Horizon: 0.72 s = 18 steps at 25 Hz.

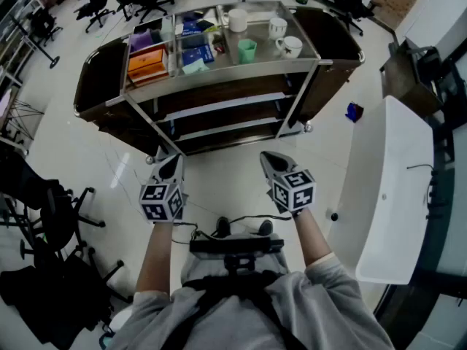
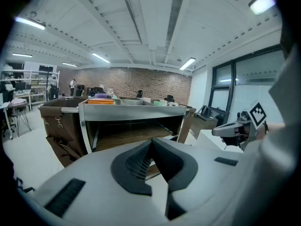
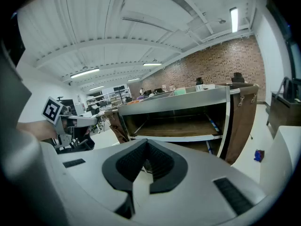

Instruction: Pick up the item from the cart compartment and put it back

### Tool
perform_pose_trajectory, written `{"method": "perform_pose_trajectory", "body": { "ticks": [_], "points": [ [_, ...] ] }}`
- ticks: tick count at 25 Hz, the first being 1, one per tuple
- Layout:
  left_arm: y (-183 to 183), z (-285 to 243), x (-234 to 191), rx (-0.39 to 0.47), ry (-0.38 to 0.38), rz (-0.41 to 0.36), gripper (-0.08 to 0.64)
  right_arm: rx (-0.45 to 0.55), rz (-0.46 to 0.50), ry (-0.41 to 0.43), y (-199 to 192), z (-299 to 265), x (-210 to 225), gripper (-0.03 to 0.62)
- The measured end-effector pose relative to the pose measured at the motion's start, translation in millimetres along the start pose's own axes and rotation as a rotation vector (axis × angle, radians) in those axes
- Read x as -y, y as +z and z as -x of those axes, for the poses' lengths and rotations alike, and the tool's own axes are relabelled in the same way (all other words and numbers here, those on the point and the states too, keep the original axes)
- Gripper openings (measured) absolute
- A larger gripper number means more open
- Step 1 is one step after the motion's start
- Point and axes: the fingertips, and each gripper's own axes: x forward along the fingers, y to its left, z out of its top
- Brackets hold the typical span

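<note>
A steel service cart [image 1: 219, 79] stands ahead of me, its top tray split into compartments. The left one holds an orange box [image 1: 148, 62], the middle one blue boxes [image 1: 195, 46], and the right one a green cup [image 1: 247, 49] and white mugs [image 1: 290, 46]. My left gripper [image 1: 171, 162] and right gripper [image 1: 270, 157] hover side by side over the floor, short of the cart, both shut and empty. In the left gripper view the jaws [image 2: 151, 142] meet in front of the cart [image 2: 127, 112]. The right gripper [image 3: 146, 142] likewise faces the cart's shelves [image 3: 188, 126].
Dark bags hang at both cart ends [image 1: 98, 79]. A white table [image 1: 387, 188] stands close on the right, with a small blue object [image 1: 354, 111] on the floor beside it. Black office chairs [image 1: 51, 224] crowd the left, and more stand behind the cart.
</note>
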Motion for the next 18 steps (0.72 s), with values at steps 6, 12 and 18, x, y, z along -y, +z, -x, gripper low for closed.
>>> {"method": "perform_pose_trajectory", "body": {
  "ticks": [6,12,18],
  "points": [
    [9.8,3.1,-21.2,0.018,-0.04,-0.013,0.0,0.005,0.016,-0.017,11.8,-17.2,-17.9,0.008],
    [21.3,-9.8,-30.8,0.029,-0.057,-0.011,0.0,0.005,0.054,-0.038,32.7,-27.1,-8.4,0.008],
    [40.9,-42.6,-29.8,0.042,-0.025,0.006,0.0,-0.032,0.115,0.004,52.6,-46.0,18.6,0.008]
  ]
}}
